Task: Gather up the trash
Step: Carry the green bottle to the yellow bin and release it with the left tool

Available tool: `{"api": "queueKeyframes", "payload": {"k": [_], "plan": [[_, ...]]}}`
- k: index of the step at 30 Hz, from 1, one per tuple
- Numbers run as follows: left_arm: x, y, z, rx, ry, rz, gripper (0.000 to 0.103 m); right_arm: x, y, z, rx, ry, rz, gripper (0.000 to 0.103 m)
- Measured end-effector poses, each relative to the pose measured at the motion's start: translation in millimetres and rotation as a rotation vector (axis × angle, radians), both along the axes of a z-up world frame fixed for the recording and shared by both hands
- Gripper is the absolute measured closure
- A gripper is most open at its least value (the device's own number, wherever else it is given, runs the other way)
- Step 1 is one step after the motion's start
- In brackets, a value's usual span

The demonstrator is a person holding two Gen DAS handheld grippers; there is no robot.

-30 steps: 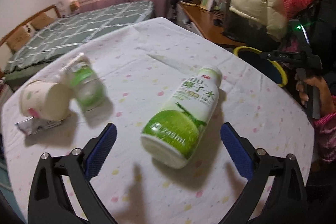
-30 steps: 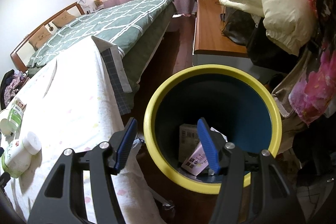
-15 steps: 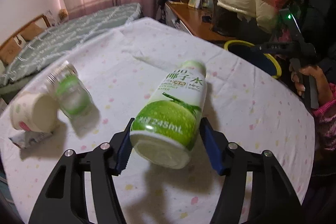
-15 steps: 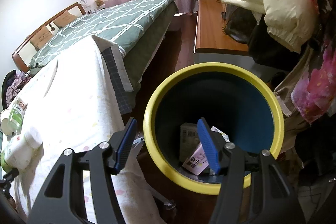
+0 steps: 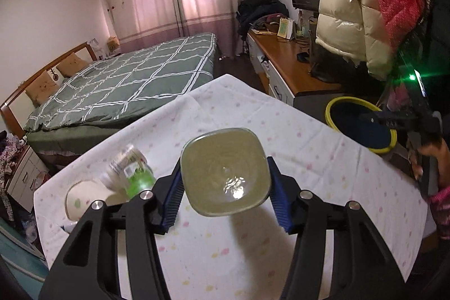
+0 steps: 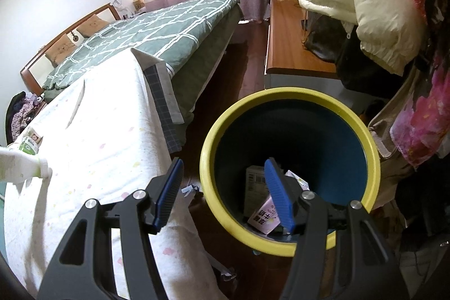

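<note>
My left gripper (image 5: 223,187) is shut on the green coconut-water bottle (image 5: 223,172) and holds it above the table, its base facing the camera. The bottle's white cap end shows at the left edge of the right wrist view (image 6: 25,166). A small green-labelled bottle (image 5: 129,169) and a paper cup (image 5: 84,198) lie on the table to the left. My right gripper (image 6: 223,189) is open and empty, hovering over the near rim of the yellow-rimmed blue bin (image 6: 289,94), which holds cartons (image 6: 264,215). The bin also shows in the left wrist view (image 5: 332,106).
The table (image 5: 309,159) has a white dotted cloth. The bin stands on the floor off its right edge. A bed (image 5: 126,80) lies behind, a wooden desk (image 5: 289,66) and hanging jackets (image 5: 365,4) at right. The small bottle shows at far left (image 6: 28,144).
My left gripper closed on the coconut-water bottle and lifted it off the table, tipping its base toward the camera. The right gripper stayed still over the bin.
</note>
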State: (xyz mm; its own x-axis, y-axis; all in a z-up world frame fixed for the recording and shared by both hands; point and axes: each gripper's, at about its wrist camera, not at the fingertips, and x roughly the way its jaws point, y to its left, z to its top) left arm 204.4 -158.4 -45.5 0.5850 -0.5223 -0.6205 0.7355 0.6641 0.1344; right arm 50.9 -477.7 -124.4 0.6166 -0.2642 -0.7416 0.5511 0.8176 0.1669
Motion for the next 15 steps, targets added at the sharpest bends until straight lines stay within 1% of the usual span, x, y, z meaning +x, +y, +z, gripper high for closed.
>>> {"api": "queueKeyframes", "payload": {"k": [6,10,15], "plan": [[13,-22,5,0.004,-0.006,0.015,0.049,-3,-2,1,-0.001,-0.004,0.006,0.046],[26,-33,3,0.018,-0.029,0.058,0.049,-5,-2,0,0.003,-0.003,0.013,0.046],[32,-39,9,0.005,-0.025,0.061,0.05,-8,-1,1,-0.012,0.006,0.033,0.046]]}}
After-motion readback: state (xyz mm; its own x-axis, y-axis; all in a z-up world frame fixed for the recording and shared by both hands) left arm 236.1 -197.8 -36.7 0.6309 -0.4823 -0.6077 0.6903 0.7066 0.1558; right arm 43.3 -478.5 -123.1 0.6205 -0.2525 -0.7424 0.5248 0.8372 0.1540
